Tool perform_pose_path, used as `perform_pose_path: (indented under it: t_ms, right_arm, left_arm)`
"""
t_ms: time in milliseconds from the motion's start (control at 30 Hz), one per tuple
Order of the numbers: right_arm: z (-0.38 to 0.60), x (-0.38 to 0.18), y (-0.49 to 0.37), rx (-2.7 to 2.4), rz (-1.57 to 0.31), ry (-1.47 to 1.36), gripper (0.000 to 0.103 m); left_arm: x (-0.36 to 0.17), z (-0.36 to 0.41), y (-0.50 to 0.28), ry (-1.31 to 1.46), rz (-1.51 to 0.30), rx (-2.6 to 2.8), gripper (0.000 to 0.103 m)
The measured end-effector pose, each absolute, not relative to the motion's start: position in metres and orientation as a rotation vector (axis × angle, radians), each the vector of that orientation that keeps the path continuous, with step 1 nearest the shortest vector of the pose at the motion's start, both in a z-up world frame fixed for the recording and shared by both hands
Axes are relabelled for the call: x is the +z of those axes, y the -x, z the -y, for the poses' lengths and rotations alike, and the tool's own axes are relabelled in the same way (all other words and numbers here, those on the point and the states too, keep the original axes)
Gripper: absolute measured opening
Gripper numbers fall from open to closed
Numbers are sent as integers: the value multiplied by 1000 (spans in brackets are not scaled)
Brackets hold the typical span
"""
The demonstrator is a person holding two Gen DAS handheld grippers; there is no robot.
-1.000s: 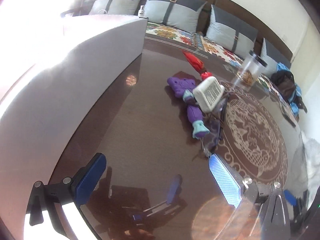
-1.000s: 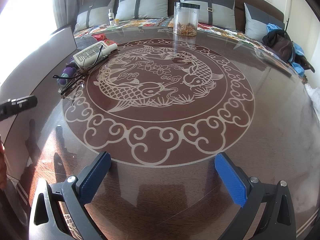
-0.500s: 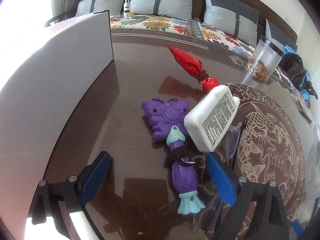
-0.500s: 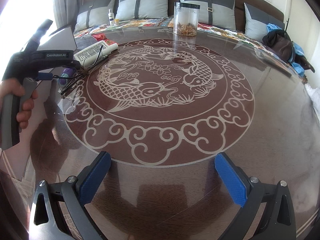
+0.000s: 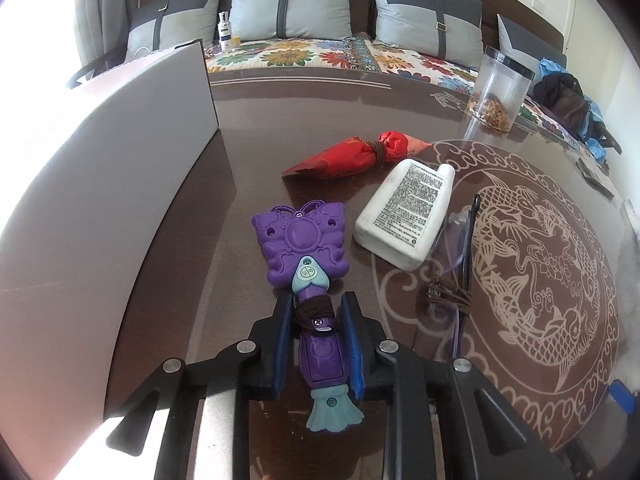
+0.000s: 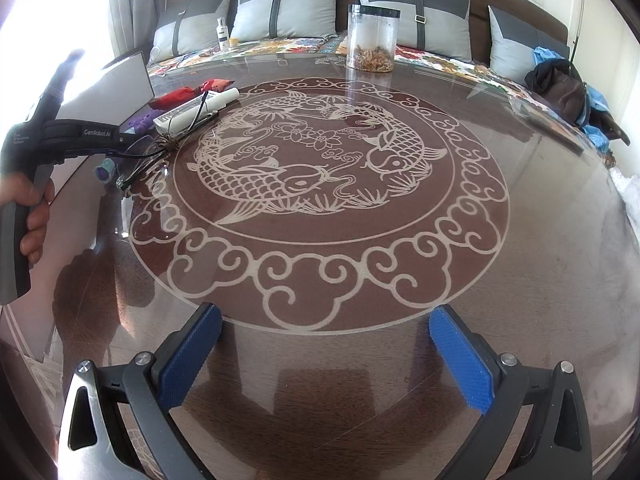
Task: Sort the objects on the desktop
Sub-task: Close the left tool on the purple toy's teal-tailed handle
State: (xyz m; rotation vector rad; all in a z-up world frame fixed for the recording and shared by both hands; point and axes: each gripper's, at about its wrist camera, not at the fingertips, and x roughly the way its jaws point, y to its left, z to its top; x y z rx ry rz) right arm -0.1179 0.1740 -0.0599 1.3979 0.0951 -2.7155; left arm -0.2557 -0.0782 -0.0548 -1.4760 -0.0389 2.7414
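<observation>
A purple butterfly-shaped toy [image 5: 306, 248] with a teal tail lies on the dark glass table [image 5: 248, 152]. My left gripper [image 5: 318, 300] is closing its jaws on the toy's handle, which has a brown cord wound round it; the blue pads press it on both sides. In the right wrist view a hand holds this left gripper [image 6: 80, 136] at the far left, over the toy's tail [image 6: 105, 172]. My right gripper [image 6: 324, 332] stands open above the bare table front, with nothing between its fingers.
Beside the toy lie a white bottle [image 5: 408, 216], a red tied pouch [image 5: 352, 154] and glasses [image 5: 460, 248] bound with cord. A white box wall [image 5: 100, 184] rises on the left. A clear jar [image 6: 372, 38] stands at the table's far edge, a cushioned sofa behind it.
The left gripper has moved forward over the purple toy, rolled level, and its jaws have gone from wide apart to closed on the handle. The right gripper has stayed still.
</observation>
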Motion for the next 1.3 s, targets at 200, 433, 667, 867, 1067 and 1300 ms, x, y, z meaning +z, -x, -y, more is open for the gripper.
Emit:
perform_pose_path:
  t_ms: [200,433,667,867,1067,1300]
  right_arm:
    - [-174,-60,118,-2716,-95,-1398,103]
    - [-174,-60,118,-2716,-95,-1398,103]
    - [-174,-60,118,-2716,-95,-1398,103]
    - [-174,-60,118,-2716,-96,-1398,103]
    - [-174,-60,118,-2715,-96,-1398,103]
    - [-169,-47,139,-2645,55,-1486,101]
  left_arm:
    - [-55,84,196,1503,18,2707,23]
    - [-55,88,136,1508,24,2687,22]
    - [-56,91,124,1471,54,2686,44]
    - [-58,100,123,1479,68,2704,66]
    - [-60,93,129,1459,-61,2710,50]
    - [-54,101,128,1436,54,2653,21]
